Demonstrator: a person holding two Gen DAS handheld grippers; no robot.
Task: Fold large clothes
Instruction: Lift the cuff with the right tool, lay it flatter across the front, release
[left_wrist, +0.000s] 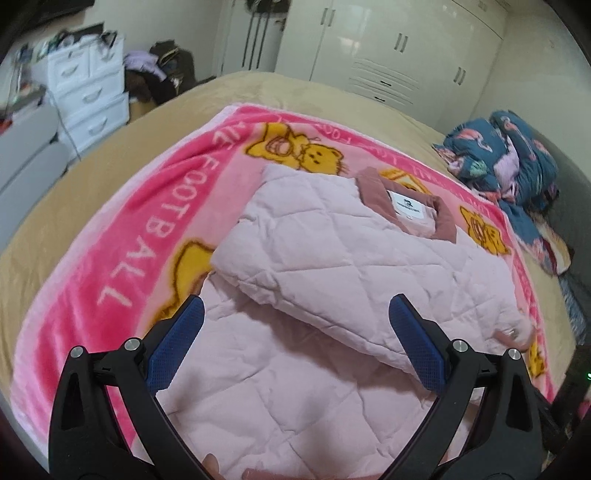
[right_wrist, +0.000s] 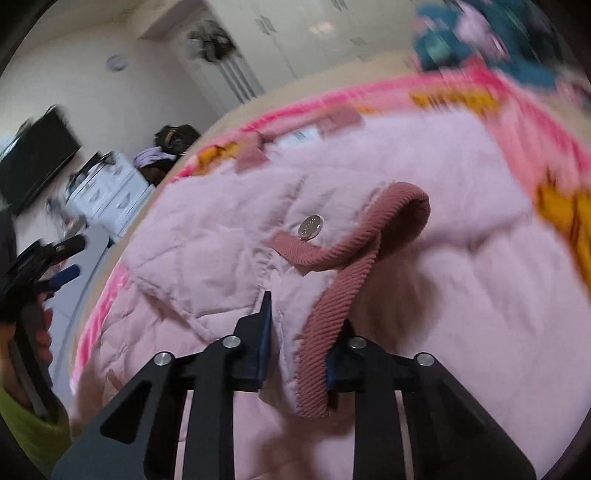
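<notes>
My left gripper (left_wrist: 295, 325) hangs wide open and empty over the pink quilted jacket (left_wrist: 332, 258), which lies half folded on the pink blanket (left_wrist: 110, 258). My right gripper (right_wrist: 299, 332) is clamped on its ribbed cuff (right_wrist: 332, 314), so I judge a sleeve fold is in hand; next I'd lay it flat across the body.

A home bedroom: bed (left_wrist: 110, 155), wardrobe (left_wrist: 388, 55), drawers (left_wrist: 88, 92).

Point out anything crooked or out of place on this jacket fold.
The folded-over panel of the pink quilted jacket lies at a slant across the lower layer rather than square. The right tongs pinch the ribbed cuff, which curls up in a loop. The left tongs hang open above the jacket.
</notes>
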